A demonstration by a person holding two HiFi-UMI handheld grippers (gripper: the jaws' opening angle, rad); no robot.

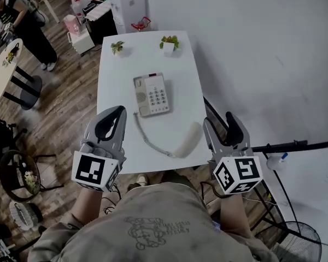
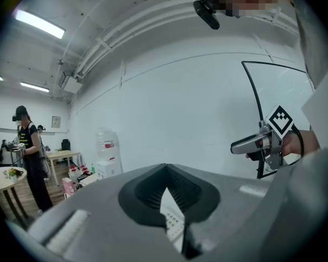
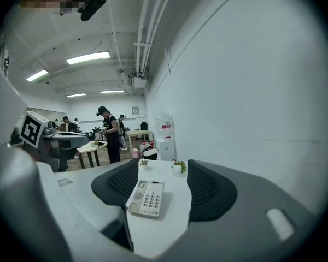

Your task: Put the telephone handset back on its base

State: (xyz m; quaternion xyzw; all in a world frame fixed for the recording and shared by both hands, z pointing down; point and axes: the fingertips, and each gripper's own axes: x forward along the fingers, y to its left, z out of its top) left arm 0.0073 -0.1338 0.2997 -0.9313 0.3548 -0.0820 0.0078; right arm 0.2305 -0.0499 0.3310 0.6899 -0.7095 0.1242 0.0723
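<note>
The cream telephone base point(image 1: 151, 95) lies at the middle of the white table point(image 1: 120, 75), keypad up. Its handset point(image 1: 188, 140) rests on the tabletop near the front right, joined by a coiled cord point(image 1: 147, 138). My left gripper point(image 1: 120, 110) hovers over the table's front left edge, left of the cord; its fingertips meet with nothing held. My right gripper point(image 1: 219, 122) hangs just right of the handset, off the table's edge, jaws wide apart and empty. In the right gripper view the base point(image 3: 146, 198) shows between the open jaws point(image 3: 161, 171). The left gripper view shows closed tips point(image 2: 165, 167).
Two small potted plants point(image 1: 117, 47) point(image 1: 169, 42) stand at the table's far end. A person point(image 1: 27, 29) stands by a round table point(image 1: 3, 75) at the left. A black stand point(image 1: 295, 144) and a fan point(image 1: 300, 242) are at the right.
</note>
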